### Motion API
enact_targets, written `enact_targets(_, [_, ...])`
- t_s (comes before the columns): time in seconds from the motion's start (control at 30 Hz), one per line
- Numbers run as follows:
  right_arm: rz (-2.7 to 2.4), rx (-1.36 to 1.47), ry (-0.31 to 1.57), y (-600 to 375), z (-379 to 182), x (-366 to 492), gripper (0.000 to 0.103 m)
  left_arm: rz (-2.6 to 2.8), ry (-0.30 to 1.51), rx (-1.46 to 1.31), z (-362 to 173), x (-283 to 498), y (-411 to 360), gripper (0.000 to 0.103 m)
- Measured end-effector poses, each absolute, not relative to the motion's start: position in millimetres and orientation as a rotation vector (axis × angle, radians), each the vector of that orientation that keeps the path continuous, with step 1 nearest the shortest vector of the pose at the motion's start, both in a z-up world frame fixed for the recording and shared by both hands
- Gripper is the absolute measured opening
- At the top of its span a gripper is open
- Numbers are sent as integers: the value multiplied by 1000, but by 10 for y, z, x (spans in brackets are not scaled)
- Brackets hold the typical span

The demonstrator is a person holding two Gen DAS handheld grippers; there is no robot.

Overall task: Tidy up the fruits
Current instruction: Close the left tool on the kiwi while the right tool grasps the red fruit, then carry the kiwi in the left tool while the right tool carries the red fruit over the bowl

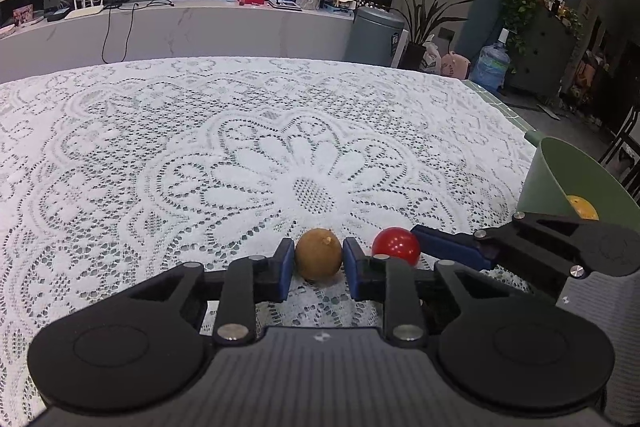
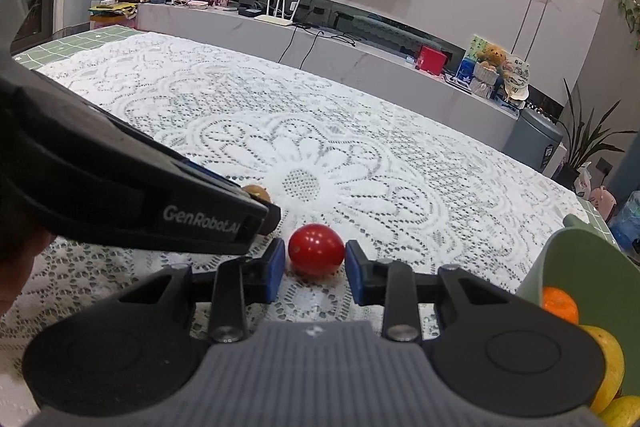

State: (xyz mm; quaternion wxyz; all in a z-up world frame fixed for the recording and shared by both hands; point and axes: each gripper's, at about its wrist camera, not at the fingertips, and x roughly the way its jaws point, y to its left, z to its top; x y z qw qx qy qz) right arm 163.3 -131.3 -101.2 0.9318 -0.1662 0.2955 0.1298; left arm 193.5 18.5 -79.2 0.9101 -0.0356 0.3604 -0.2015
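Observation:
A brown kiwi (image 1: 319, 254) lies on the lace tablecloth between the blue pads of my left gripper (image 1: 318, 265), which touch both its sides. A red tomato (image 2: 316, 249) lies on the cloth between the pads of my right gripper (image 2: 315, 269), which close on it with little or no gap. The tomato also shows in the left wrist view (image 1: 396, 246), beside the kiwi. A green bowl (image 2: 576, 259) at the right holds an orange (image 2: 560, 303) and yellow fruits (image 2: 608, 359).
The table's lace cloth (image 1: 200, 147) stretches ahead to the far edge. The left gripper's body (image 2: 120, 195) crosses the right wrist view close to the tomato. The green bowl (image 1: 560, 179) stands at the table's right edge.

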Motion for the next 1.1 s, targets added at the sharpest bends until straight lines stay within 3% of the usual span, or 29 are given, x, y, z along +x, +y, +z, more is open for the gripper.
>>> enact_targets(1.1, [312,-225,447,-1642,-135,809,27,-309,639,-145,-190,1149,346,29])
